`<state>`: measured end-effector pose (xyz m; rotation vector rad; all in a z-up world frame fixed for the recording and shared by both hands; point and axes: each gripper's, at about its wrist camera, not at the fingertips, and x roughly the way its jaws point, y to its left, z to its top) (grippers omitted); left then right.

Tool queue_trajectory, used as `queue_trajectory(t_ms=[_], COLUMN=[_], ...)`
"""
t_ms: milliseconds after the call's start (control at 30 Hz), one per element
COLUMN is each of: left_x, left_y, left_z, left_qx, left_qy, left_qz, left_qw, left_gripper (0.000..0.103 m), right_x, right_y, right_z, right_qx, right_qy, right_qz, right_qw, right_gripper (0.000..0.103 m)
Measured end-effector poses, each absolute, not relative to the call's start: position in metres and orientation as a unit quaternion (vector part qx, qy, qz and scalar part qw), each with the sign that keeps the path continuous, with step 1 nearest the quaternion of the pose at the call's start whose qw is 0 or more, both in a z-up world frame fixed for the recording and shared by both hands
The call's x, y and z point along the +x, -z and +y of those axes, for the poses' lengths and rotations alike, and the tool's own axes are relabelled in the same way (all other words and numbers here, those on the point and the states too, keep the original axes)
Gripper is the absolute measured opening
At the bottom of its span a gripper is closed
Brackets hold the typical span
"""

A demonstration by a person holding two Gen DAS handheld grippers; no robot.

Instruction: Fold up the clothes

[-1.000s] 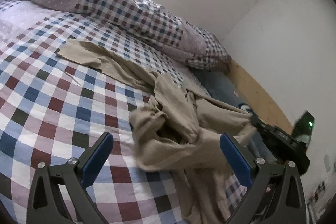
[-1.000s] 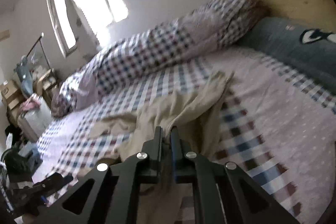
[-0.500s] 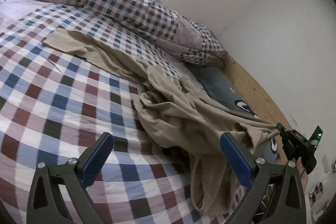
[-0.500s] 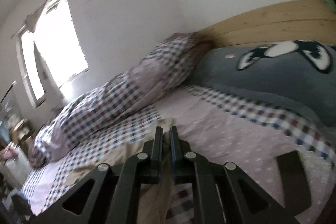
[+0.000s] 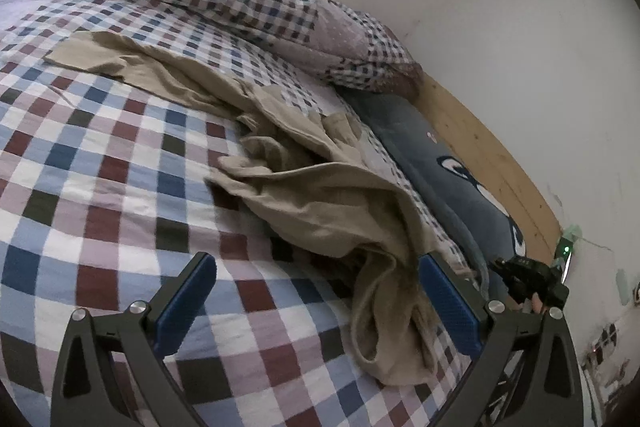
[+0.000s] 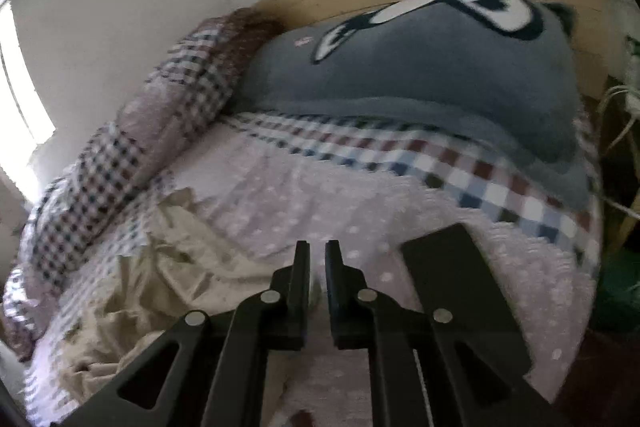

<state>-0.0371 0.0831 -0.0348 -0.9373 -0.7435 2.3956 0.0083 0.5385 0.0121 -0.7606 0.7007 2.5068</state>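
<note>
My right gripper [image 6: 317, 281], seen along its own fingers, shows the jaws nearly together with a narrow gap between them. A sliver of beige appears low in that gap, but I cannot tell whether it is pinched cloth or the garment lying beyond, so the grip state is uncertain. Half a second ago the left wrist view showed this gripper holding a taut corner of the beige garment [image 5: 320, 199] lifted off the bed. Now that corner has dropped, and the cloth lies slack in a crumpled heap that spills toward the mattress edge. My left gripper [image 5: 316, 303] stands wide open just short of the heap, its blue pads [image 5: 186, 303] holding nothing.

In my judgement the garment has been dragged toward the pillow end and let down, not yet spread flat, so no fold has begun.

The garment runs from a flat end [image 5: 84, 55] far up the checked bedsheet [image 5: 100, 187] to the bunched mass near the grey pillow [image 6: 420, 75].

Motion blur softens the right wrist view. The right gripper in the left view [image 5: 528, 277] is small and dark, its jaws unreadable. The garment's type and its hanging edge are hidden in the folds.
</note>
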Motion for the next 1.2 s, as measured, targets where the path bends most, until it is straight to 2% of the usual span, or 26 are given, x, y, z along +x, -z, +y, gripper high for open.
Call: queue_trajectory(t_ms=[67, 133, 200, 300, 733, 933, 1200], left_x=[-0.034, -0.032, -0.031, -0.028, -0.010, 0.001, 0.002], left_y=[0.034, 0.032, 0.032, 0.032, 0.045, 0.045, 0.047], left_z=[0.085, 0.088, 0.090, 0.097, 0.135, 0.157, 0.171], left_qx=[-0.341, -0.341, -0.342, -0.347, -0.391, -0.400, -0.409], left_qy=[-0.870, -0.868, -0.866, -0.865, -0.837, -0.833, -0.810], left_qz=[-0.269, -0.270, -0.272, -0.267, -0.262, -0.239, -0.253], left_qw=[0.233, 0.238, 0.243, 0.244, 0.281, 0.298, 0.335], left_gripper=[0.103, 0.103, 0.103, 0.103, 0.103, 0.103, 0.103], right_x=[0.013, 0.016, 0.016, 0.011, -0.009, -0.010, -0.012], right_y=[-0.014, -0.018, -0.023, -0.025, -0.016, -0.016, -0.012], right_z=[0.541, 0.538, 0.529, 0.507, 0.418, 0.418, 0.422], right_qx=[-0.269, -0.264, -0.257, -0.260, -0.297, -0.298, -0.305], right_qy=[-0.902, -0.905, -0.914, -0.926, -0.945, -0.945, -0.941], right_qz=[0.251, 0.246, 0.234, 0.209, 0.123, 0.128, 0.139], right_qw=[0.224, 0.225, 0.208, 0.175, 0.055, 0.048, 0.046], right_gripper=[0.010, 0.016, 0.031, 0.041, 0.045, 0.047, 0.050])
